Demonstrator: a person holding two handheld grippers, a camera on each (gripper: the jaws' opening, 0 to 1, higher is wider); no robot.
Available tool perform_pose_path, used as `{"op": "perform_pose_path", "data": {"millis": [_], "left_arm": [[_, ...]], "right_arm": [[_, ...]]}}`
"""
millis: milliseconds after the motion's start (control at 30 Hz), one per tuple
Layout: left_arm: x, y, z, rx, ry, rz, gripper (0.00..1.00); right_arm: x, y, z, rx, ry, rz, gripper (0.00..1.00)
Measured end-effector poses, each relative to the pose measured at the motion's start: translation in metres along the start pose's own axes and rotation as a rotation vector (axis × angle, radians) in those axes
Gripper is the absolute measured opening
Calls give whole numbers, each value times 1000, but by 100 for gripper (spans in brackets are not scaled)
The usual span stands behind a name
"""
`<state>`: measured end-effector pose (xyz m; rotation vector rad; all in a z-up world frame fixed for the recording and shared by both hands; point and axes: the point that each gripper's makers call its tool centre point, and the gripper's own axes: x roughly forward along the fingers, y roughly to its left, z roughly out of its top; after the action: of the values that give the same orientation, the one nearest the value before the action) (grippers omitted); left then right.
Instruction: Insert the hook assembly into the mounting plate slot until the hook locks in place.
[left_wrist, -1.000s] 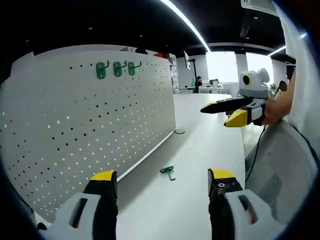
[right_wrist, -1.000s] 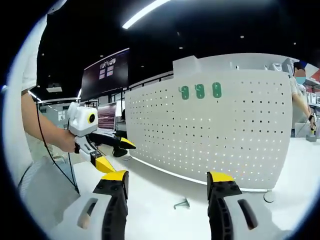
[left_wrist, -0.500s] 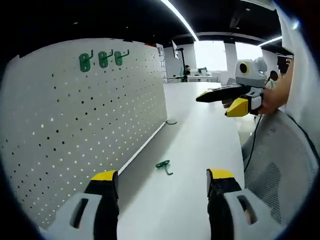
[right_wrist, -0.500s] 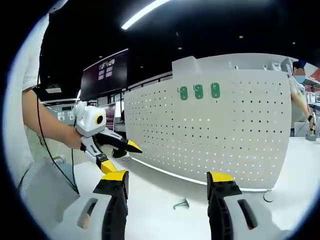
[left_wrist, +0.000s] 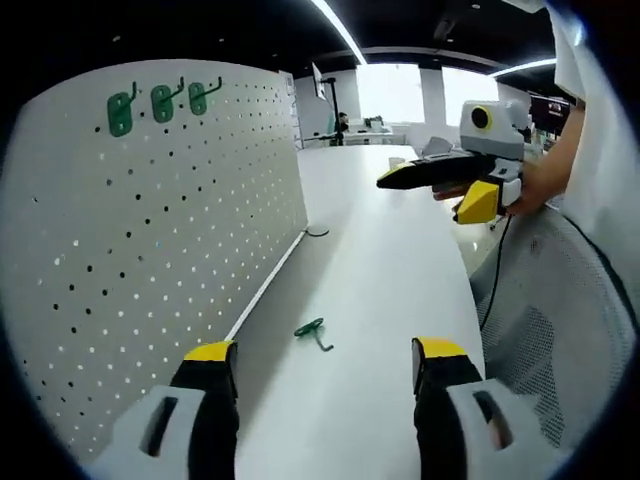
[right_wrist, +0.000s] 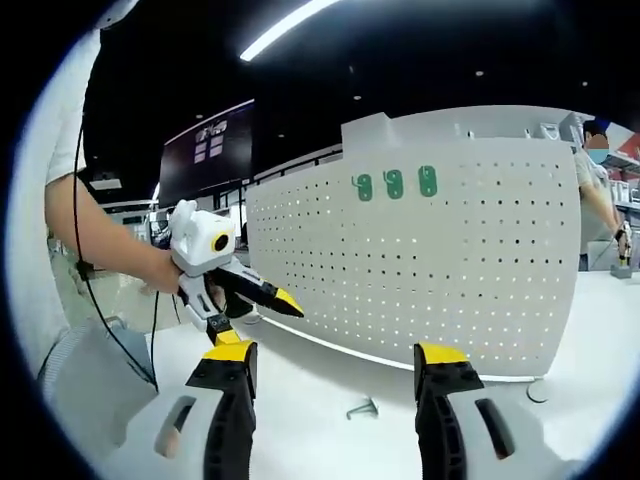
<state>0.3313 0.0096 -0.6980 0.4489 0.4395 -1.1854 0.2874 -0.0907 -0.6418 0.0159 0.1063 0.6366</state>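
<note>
A white pegboard (left_wrist: 150, 220) stands upright on the white table (left_wrist: 390, 300); three green hooks (left_wrist: 158, 102) hang near its top. The same pegboard (right_wrist: 450, 250) and hooks (right_wrist: 395, 184) face the right gripper view. A loose green hook (left_wrist: 313, 332) lies on the table by the board's foot, and it is small and low between the jaws as the hook (right_wrist: 363, 409) in the right gripper view. My left gripper (left_wrist: 325, 365) is open and empty above the table, also seen at the left gripper (right_wrist: 255, 315). My right gripper (right_wrist: 335, 368) is open and empty, seen too as the right gripper (left_wrist: 435, 190) held over the table.
A mesh chair back (left_wrist: 560, 340) sits right of the table. A small round disc (left_wrist: 317, 232) lies at the board's far end. A person (right_wrist: 600, 190) stands beyond the pegboard at the right. A dark wall screen (right_wrist: 210, 145) hangs at the back left.
The left gripper has swung forward and nearer the pegboard, so its view shifted left. In the right gripper view it has moved right and closer. The loose hook lies where it was.
</note>
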Motion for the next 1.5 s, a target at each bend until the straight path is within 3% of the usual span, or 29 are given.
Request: {"op": "perform_pose_path", "data": {"millis": [633, 1167, 1500], "left_arm": [[25, 3, -14, 146, 121, -132, 71], [49, 3, -19, 321, 225, -243, 68], [62, 3, -27, 470, 295, -303, 66]], "right_arm": [[-1, -3, 1, 5, -7, -12, 61], [0, -3, 2, 6, -5, -13, 61], [-1, -4, 4, 20, -20, -16, 62]]}}
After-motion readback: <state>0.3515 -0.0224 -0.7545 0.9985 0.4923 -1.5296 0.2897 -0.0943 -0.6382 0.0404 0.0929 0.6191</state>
